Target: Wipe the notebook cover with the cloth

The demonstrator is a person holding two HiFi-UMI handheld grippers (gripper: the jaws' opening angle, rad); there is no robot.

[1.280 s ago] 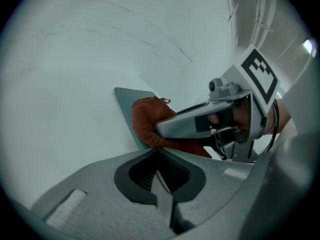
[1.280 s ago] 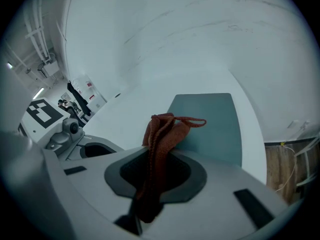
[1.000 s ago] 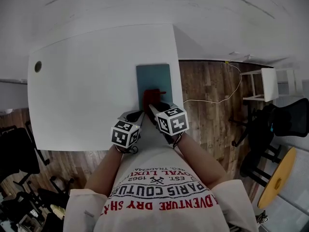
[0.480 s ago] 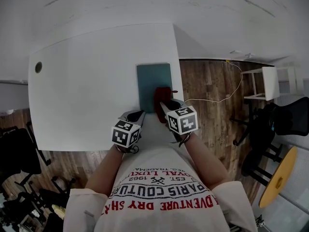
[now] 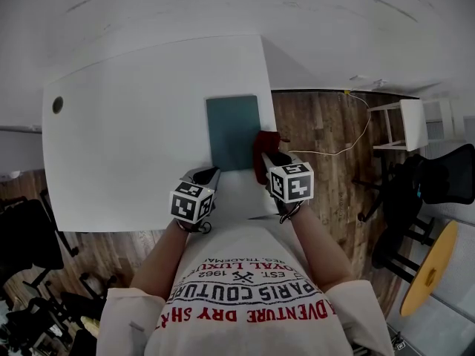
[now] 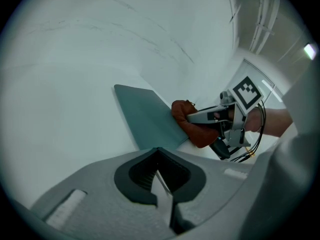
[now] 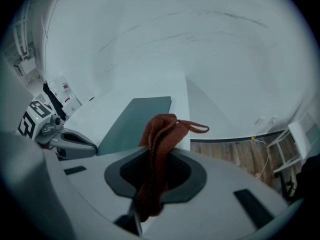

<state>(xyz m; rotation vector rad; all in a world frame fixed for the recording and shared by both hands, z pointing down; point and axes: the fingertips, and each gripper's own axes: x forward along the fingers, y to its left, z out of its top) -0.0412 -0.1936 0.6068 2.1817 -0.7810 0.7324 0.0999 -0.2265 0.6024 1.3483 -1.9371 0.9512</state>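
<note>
**benchrat:** right gripper (image 5: 269,162) is clamped on the cloth (image 7: 159,134). The rust-red fabric is bunched between the jaws, with a loose loop poking out the far end. Is it actually on the notebook (image 5: 234,132) though?

**mopsy_42:** barely, I'd say. The teal notebook lies flat and closed on the white table (image 5: 126,124), close to the table's right edge. From the head view the cloth sits at the notebook's right edge near its near corner, more beside the cover than on it. Can't tell if it's pressing down or just brushing the edge.

**benchrat:** and the other hand?

**mopsy_42:** left gripper (image 5: 210,175) has its jaws closed on nothing. It's parked on the table just beside the notebook's near-left corner, not touching it as far as I can see.

**benchrat:** so what bites you from here?

**mopsy_42:** 3 things, my guess:
1. Nothing pins the notebook, so a sideways stroke could drag it along, and the table edge and the wood floor (image 5: 319,132) are right there.
2. The cloth is off to the side, so a stroke from here could wipe table instead of cover unless it comes in over the teal.
3. That dangling loop could catch on the notebook's corner and pull the fabric out of the jaws.
</note>
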